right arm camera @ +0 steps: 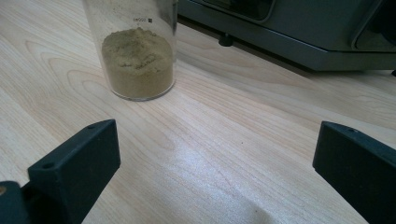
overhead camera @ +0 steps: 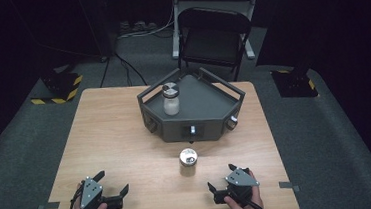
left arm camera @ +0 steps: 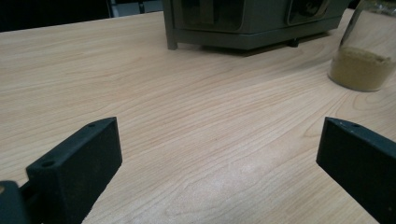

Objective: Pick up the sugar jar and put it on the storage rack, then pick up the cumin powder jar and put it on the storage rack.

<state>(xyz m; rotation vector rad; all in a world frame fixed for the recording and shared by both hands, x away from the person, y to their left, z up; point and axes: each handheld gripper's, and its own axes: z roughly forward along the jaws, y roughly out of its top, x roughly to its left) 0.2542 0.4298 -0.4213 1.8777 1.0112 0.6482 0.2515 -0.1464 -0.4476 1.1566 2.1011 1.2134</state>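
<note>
Glass jar with a shiny metal lid and tan powder in its bottom [overhead camera: 189,162] stands upright on the pale wood-grain worktop [overhead camera: 106,141], just in front of the dark grey angular tray-like fixture [overhead camera: 208,105] and roughly midway between my two hands, which I judge makes it reachable from either side. A second clear jar with a black-and-white lid and pale contents [overhead camera: 171,99] sits on the fixture's deck near its left rear corner, so I take the work to be about moving jars to or from that deck. My left tongs [overhead camera: 113,184] rest low near the front left of the worktop, jaws spread wide with nothing between them; in the left gripper view the powder jar [left arm camera: 363,51] lies off to the far right, well apart. My right tongs [overhead camera: 222,177] sit near the front right, equally wide open and empty, and in the right gripper view the jar [right arm camera: 135,49] stands near, ahead and left of centre. Both hands grip from behind, wrists low, tongs angled inward toward the jar.
</note>
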